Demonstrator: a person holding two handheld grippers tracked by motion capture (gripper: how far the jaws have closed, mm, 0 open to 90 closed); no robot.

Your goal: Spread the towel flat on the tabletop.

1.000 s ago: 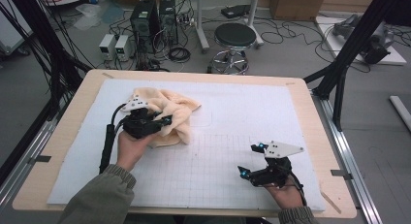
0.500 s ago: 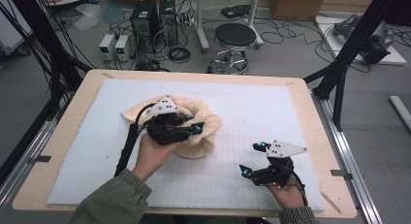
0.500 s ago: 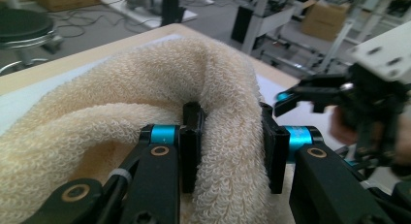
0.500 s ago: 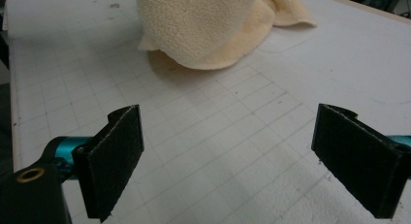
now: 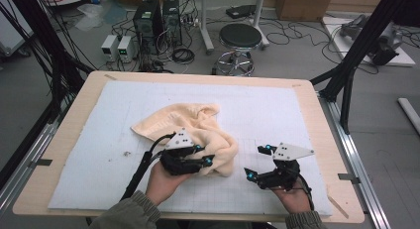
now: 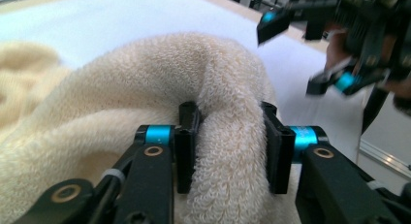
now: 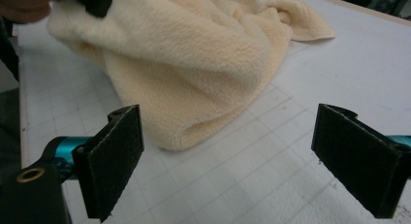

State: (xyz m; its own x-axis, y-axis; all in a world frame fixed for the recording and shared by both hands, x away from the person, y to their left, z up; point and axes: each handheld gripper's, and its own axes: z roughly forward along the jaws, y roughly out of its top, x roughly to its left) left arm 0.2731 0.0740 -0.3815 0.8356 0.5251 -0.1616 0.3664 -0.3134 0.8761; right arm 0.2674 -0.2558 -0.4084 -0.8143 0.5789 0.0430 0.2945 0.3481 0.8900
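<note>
Towel [image 5: 198, 127], cream terry, is seen crumpled on the white gridded mat [image 5: 119, 105] of the worktop [image 5: 74, 115], approx. centre of the high view, w/ one end spread toward upper left of the frame and a bunched fold drawn toward lower centre. That fold is held by the left gripper [image 5: 205, 162], seen low and left of centre in the high view, w/ the hand [image 5: 166, 182] behind it. In the left gripper view the thick fold [image 6: 228, 136] is seen standing between the two black pads [image 6: 186, 146], which are pressed into the pile on both sides; the jaws are only partly closed because of the cloth's bulk, and they have just been opening a little w/ the fold kept between them. The rest of the towel is draped over and left of the jaws in that view.

Right gripper [image 5: 257, 162] is seen lower right of the high view, just beside the towel's hanging edge but apart from it. In the right gripper view its pads [image 7: 114, 161] are set wide apart, nothing between them; the towel's lower edge [image 7: 194, 88] is seen lying on the mat beyond them, upper centre of the frame.
</note>
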